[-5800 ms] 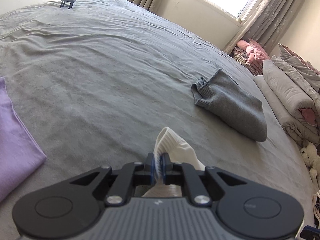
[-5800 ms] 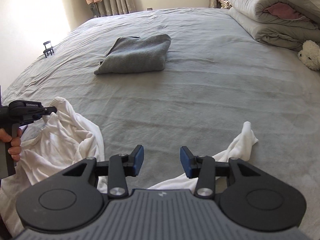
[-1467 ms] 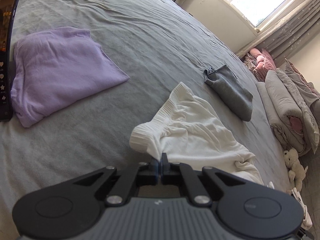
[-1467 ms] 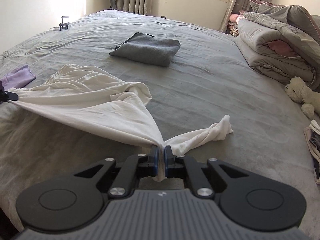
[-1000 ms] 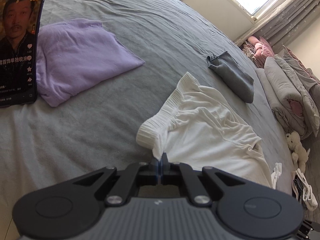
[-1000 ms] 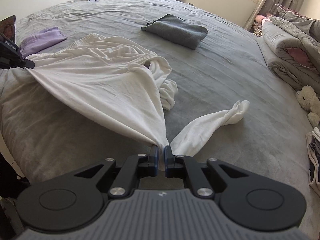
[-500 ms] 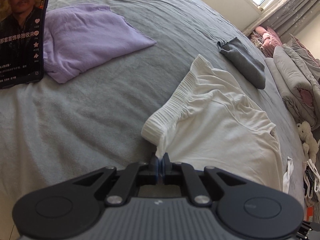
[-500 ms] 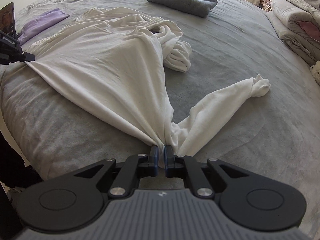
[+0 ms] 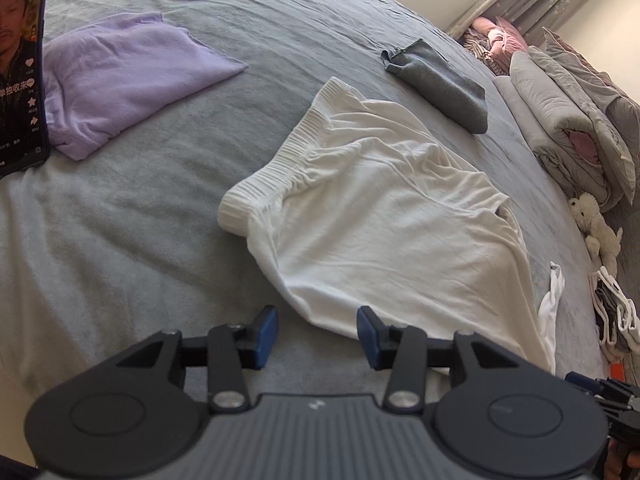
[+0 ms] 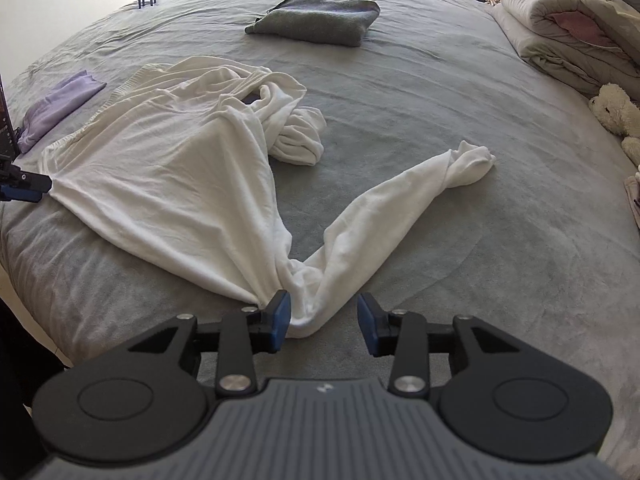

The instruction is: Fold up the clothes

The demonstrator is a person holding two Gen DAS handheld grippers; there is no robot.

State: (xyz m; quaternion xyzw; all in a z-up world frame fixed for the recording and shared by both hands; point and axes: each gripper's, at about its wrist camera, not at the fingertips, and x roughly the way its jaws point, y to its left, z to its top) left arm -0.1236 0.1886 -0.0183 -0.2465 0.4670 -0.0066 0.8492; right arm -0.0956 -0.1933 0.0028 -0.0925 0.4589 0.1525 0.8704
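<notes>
Both grippers have just been opening, and the white long-sleeved top (image 10: 168, 168) now lies free near the bed's (image 10: 460, 92) front edge. The right gripper (image 10: 323, 318) stands with jaws apart; the bunched shoulder cloth sits between them, brushing the left pad, unclamped. The left gripper (image 9: 317, 332) is likewise parted, the top's corner lying just ahead in the gap, so nothing is held. My read: it has been spread flat here so the sleeves can be folded in. 1 sleeve (image 10: 400, 204) trails toward the bed's right side, the other is crumpled by the body's far side. Toward the left edge sits a folded lilac garment (image 9: 120, 76); farther, mid-bed, a folded grey sweater (image 10: 320, 18) rests, apparently already done.
</notes>
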